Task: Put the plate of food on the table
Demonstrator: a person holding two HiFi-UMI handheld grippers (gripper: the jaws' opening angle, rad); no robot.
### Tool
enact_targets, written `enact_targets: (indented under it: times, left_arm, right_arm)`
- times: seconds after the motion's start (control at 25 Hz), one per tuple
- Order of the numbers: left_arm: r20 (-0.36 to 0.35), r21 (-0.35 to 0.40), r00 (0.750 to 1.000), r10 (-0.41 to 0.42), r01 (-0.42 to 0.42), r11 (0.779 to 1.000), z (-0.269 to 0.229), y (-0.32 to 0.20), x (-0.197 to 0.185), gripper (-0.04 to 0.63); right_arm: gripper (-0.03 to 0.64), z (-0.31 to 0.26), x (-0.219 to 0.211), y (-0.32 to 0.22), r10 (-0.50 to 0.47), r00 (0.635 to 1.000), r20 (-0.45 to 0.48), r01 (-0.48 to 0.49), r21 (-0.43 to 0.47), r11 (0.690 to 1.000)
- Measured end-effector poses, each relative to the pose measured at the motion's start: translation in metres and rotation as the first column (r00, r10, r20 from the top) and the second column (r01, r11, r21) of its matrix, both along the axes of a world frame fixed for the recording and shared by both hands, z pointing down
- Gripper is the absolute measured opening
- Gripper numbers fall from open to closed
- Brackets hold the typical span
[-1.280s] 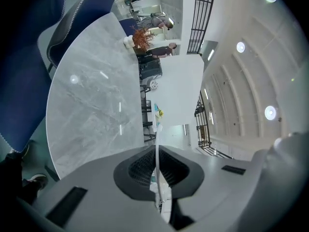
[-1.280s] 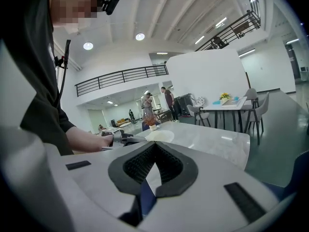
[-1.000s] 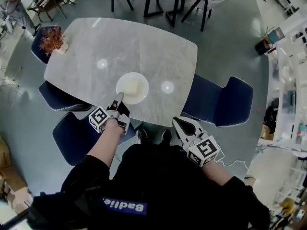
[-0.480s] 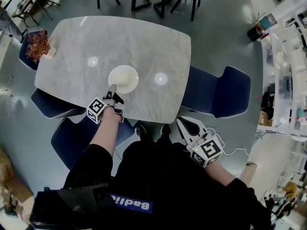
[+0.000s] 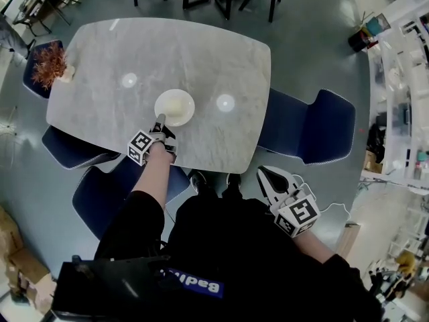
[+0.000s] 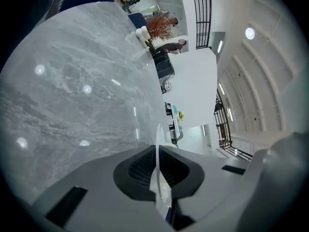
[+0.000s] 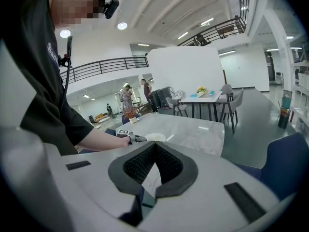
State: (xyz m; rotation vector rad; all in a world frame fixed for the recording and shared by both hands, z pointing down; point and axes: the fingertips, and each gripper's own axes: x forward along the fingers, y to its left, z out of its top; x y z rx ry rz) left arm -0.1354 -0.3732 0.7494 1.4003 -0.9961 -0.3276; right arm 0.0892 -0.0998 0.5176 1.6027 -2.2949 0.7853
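Left of centre in the head view, your left gripper (image 5: 159, 121) reaches over the near edge of the table (image 5: 201, 52) and meets the plate (image 5: 188, 99) at its lower left rim. The left gripper view shows that thin white rim (image 6: 157, 166) edge-on between the two dark pads, which are clamped on it. The plate looks set down on the grey marbled tabletop, a little nearer its lower edge than its middle. It is round, white and shallow, with one pale piece of food (image 5: 173, 104) in its centre. At the upper left corner of the table stands a small vase of reddish dried stems (image 5: 51, 63). Your right gripper (image 5: 267, 177) hangs off the table at lower right, above the floor; its pads (image 7: 145, 161) meet at the tips with nothing between them.
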Motion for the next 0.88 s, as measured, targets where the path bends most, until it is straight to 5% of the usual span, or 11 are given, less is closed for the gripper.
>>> enact_targets:
  times: [0.88]
  left_arm:
    - [0.11,-0.022,0.994,0.027,-0.024,0.999,0.031,-0.014,0.007,0.017]
  right_arm:
    - [0.009,0.013,0.026,-0.003,0.026,1.0,-0.015,-0.027,-0.044,0.999]
